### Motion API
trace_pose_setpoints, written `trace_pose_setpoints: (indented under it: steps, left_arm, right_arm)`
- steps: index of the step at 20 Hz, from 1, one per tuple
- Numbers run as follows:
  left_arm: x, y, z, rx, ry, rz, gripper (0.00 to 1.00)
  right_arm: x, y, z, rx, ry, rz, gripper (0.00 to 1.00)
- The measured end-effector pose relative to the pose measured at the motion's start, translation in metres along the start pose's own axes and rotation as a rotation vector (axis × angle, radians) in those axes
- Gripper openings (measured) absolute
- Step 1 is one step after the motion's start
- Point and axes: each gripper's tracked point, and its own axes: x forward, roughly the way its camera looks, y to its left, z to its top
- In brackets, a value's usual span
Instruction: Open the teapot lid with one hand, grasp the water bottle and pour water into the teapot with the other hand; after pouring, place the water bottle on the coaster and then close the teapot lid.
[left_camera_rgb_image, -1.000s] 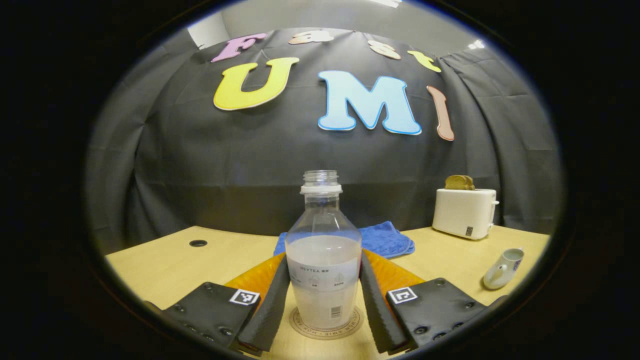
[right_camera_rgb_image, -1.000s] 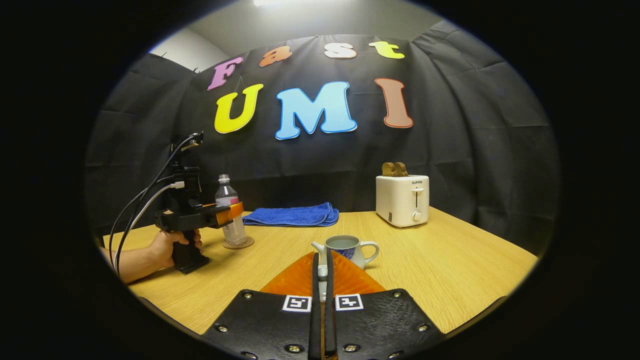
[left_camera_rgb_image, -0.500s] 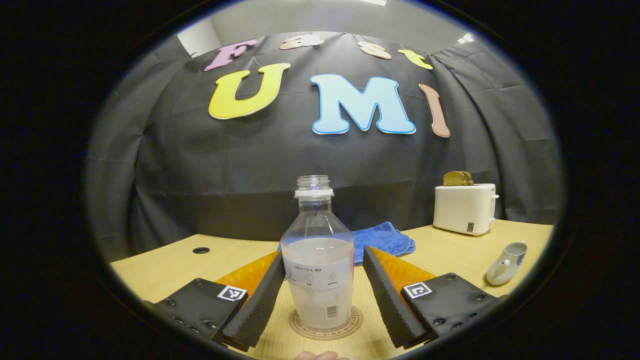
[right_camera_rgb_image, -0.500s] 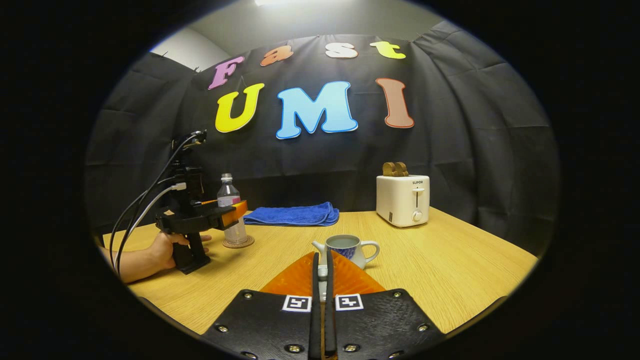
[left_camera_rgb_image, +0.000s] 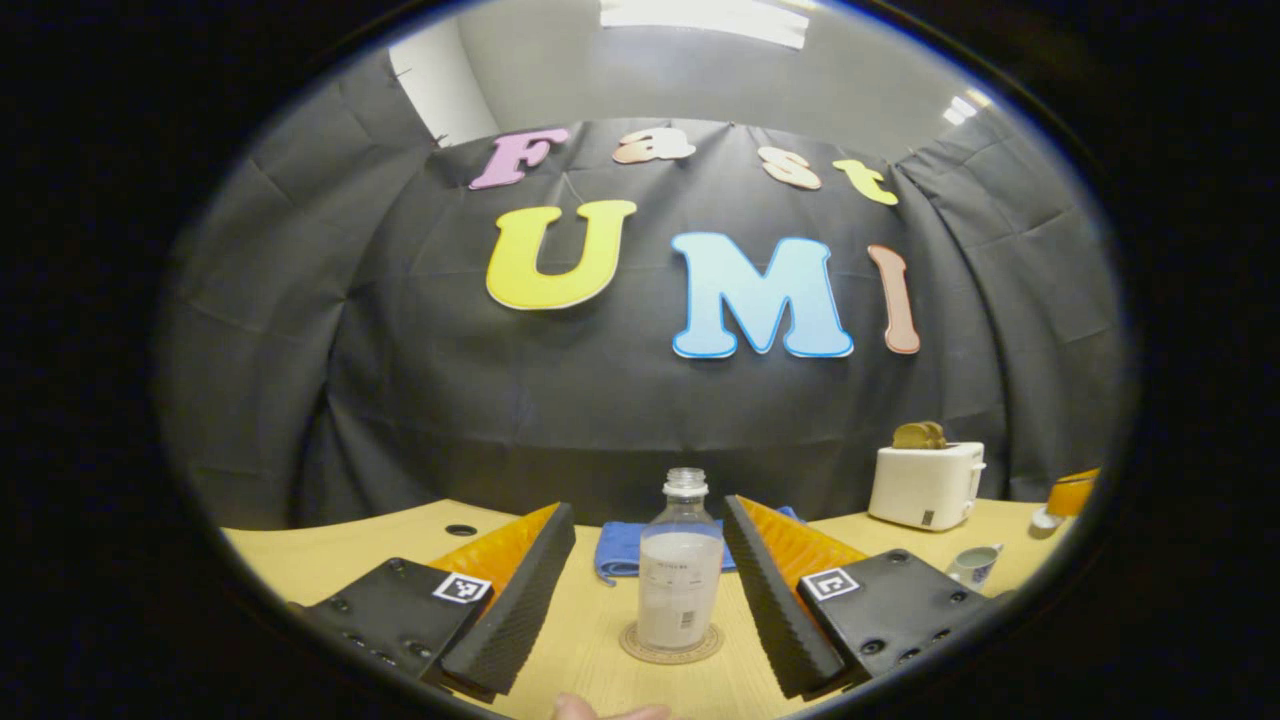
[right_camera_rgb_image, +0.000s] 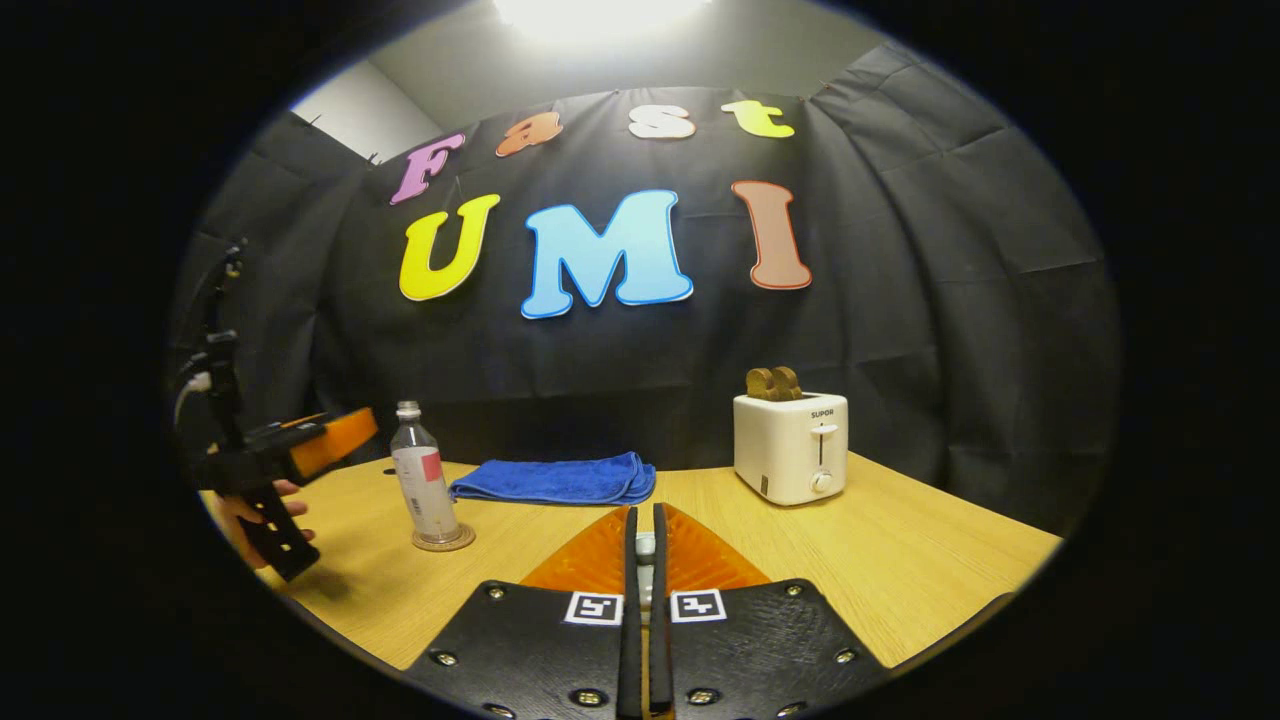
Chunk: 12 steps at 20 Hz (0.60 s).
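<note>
The clear water bottle (left_camera_rgb_image: 680, 590), partly full and uncapped, stands upright on the round coaster (left_camera_rgb_image: 670, 645). My left gripper (left_camera_rgb_image: 648, 520) is open and drawn back, its fingers (left_camera_rgb_image: 520, 600) wide on either side and apart from the bottle. The right gripper view has the bottle (right_camera_rgb_image: 423, 490) on the coaster (right_camera_rgb_image: 443, 541), with the left gripper (right_camera_rgb_image: 300, 450) and a hand (right_camera_rgb_image: 250, 510) to its left. My right gripper (right_camera_rgb_image: 641, 515) is shut on a small white piece, the teapot lid (right_camera_rgb_image: 646, 545). The open white teapot (left_camera_rgb_image: 972, 565) sits on the table at far right.
A white toaster (right_camera_rgb_image: 790, 445) with toast stands at the back right of the wooden table (right_camera_rgb_image: 900, 570). A folded blue towel (right_camera_rgb_image: 555, 480) lies behind the bottle. A cable hole (left_camera_rgb_image: 461, 529) is at the table's back left.
My left gripper has pulled back from the bottle, which stays on the coaster. The right gripper has risen with the lid still in it, and the teapot has slipped below its fingers.
</note>
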Motion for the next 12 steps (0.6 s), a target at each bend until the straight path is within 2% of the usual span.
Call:
trace_pose_setpoints:
  steps: [3,6,12]
  left_arm:
    - [-0.048,-0.006,-0.006,-0.051,0.018,-0.032,1.00]
    - [-0.075,0.002,-0.007,-0.056,0.011,-0.014,1.00]
    - [-0.077,-0.005,-0.038,-0.047,0.106,-0.026,1.00]
  right_arm:
    - [0.031,-0.004,-0.016,0.015,0.053,-0.018,0.03]
    - [0.044,0.001,-0.014,-0.036,0.036,-0.023,0.03]
    - [0.055,-0.003,-0.030,-0.043,0.073,-0.039,0.03]
